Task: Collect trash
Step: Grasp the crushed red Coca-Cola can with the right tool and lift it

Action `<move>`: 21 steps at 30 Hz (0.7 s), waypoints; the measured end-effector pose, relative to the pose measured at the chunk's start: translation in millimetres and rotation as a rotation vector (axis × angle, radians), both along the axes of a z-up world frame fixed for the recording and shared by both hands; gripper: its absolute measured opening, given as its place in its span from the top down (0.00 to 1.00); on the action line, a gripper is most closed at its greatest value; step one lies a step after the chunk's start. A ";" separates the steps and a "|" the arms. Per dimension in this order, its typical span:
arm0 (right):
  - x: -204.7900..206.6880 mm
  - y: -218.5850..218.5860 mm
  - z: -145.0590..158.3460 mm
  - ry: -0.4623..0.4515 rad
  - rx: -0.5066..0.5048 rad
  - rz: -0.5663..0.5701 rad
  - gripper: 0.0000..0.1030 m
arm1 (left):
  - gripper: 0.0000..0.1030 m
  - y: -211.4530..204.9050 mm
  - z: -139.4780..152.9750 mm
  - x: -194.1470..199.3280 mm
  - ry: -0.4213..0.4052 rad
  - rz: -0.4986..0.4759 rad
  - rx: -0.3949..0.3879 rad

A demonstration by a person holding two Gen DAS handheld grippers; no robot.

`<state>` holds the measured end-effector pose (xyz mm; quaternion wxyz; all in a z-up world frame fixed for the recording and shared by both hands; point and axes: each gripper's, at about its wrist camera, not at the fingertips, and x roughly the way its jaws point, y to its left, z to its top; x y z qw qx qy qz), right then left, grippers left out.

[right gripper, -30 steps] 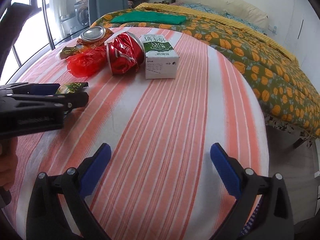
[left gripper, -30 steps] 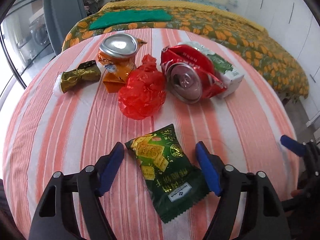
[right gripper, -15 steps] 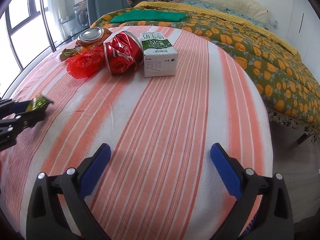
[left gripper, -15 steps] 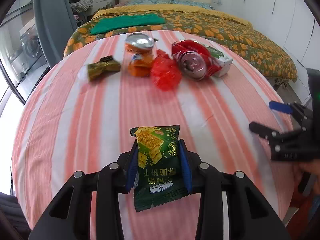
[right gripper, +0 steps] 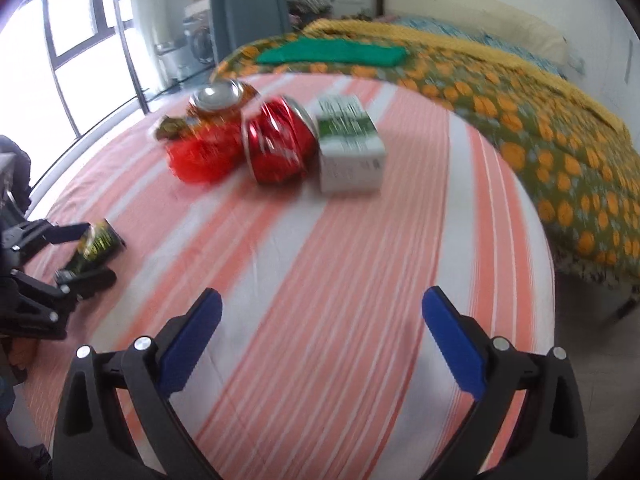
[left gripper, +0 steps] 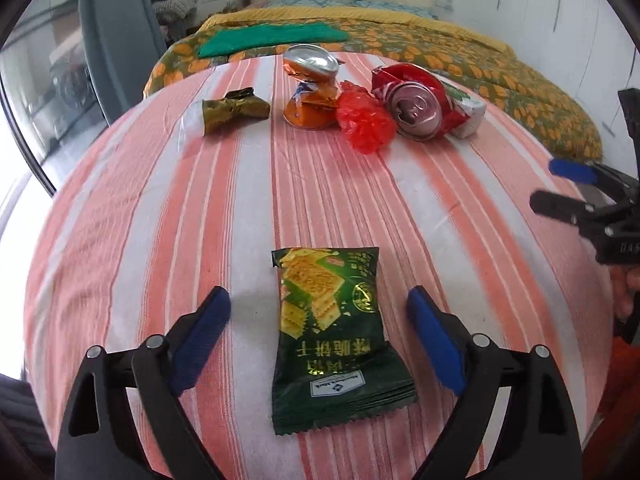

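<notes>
Between left gripper (left gripper: 318, 312) spread jaws, cracker packet (left gripper: 332, 332); label legible left-wrist only.

Both cams low over the table (left gripper: 120, 216), facing the bed (left gripper: 520, 80) — left near-centre, right further right — sharing the trash pile (right gripper: 276, 140).

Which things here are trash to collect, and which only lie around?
Trash:
green cracker packet
crushed red can
red plastic bag
orange can
gold wrapper
white-green carton

Lying about:
striped tablecloth
green cloth
bed
</notes>
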<state>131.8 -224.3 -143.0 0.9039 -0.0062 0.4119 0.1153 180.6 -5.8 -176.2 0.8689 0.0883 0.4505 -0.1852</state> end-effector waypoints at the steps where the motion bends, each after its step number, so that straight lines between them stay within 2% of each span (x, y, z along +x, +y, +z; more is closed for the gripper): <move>1: 9.9 4.0 8.3 -0.015 -0.007 0.033 0.05 | 0.12 -1.5 -0.5 -0.4 -0.001 -0.002 0.010; 3: 28.1 12.7 20.8 -0.034 -0.019 0.096 0.05 | 0.11 -3.7 -1.2 -1.1 -0.006 -0.002 0.026; 5: 54.4 28.2 29.3 -0.012 -0.043 0.185 0.06 | 0.10 -1.8 -1.5 -0.4 0.000 0.001 0.016; 8: 85.2 47.9 32.8 0.007 -0.088 0.255 0.08 | 0.10 -2.1 -1.8 -0.5 0.001 0.000 0.016; 13: 117.6 61.8 30.7 0.008 -0.136 0.257 0.13 | 0.09 -2.2 -1.8 0.6 0.004 -0.001 0.012; 17: 126.9 70.1 21.6 0.037 -0.165 0.262 0.27 | 0.09 -2.1 -1.8 0.7 0.004 -0.001 0.012; 20: 123.4 66.5 19.5 0.048 -0.168 0.250 0.47 | 0.09 -2.1 -1.8 0.8 0.004 -0.001 0.012; 21: 122.3 66.1 19.2 0.059 -0.168 0.245 0.48 | 0.09 -2.1 -1.8 0.8 0.004 -0.001 0.012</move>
